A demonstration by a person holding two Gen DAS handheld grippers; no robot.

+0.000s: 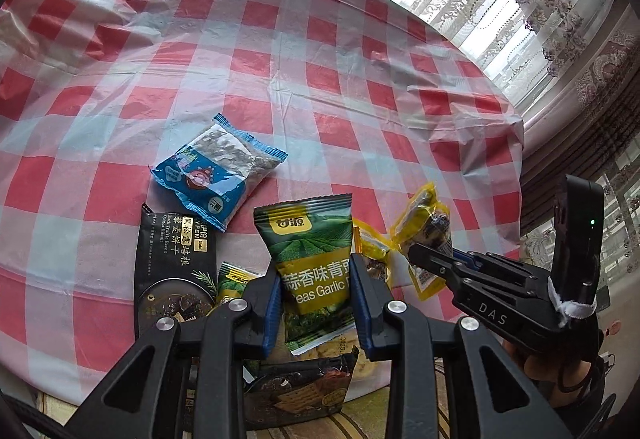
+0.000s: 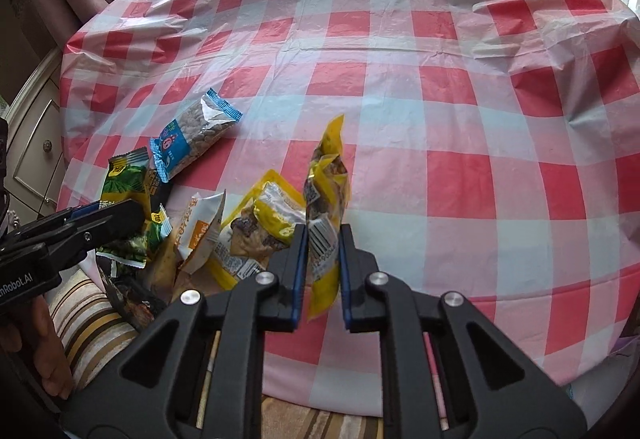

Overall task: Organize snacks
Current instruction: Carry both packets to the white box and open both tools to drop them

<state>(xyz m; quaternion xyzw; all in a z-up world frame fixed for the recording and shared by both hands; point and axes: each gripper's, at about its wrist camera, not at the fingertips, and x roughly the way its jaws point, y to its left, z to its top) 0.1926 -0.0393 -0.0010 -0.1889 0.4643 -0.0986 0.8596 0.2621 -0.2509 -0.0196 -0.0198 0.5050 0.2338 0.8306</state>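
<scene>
Left wrist view first: the left gripper (image 1: 316, 271) points steeply down at the table edge, its jaws closed part-way on a green pea packet (image 1: 310, 239) held upright between the blue pads. At 8 o'clock of it a black biscuit packet (image 1: 172, 263) lies flat on the red-checked tablecloth (image 1: 280, 51), and a dark cracker packet (image 1: 296, 387) sits under the jaws at 6 o'clock. At 3 o'clock the right gripper (image 1: 416, 253) reaches in from the side, angled down, a hand (image 1: 560, 371) partly visible behind its body. Farther out, at 11 o'clock, a blue packet of seeds (image 1: 218, 171) lies apart from the others.

Right wrist view: the right gripper (image 2: 323, 235) also tilts steeply down, its jaws pinched tight on a yellow packet (image 2: 326, 195) that stands on edge between the pads, barcode facing the camera. A second yellow packet (image 2: 264, 223) lies just beside it at 9 o'clock, next to a white and orange packet (image 2: 204, 231). The left gripper (image 2: 128, 215) enters at 9 o'clock over the heap. The seed packet (image 2: 192, 135) lies beyond at 10 o'clock; open cloth stretches toward 12.
</scene>
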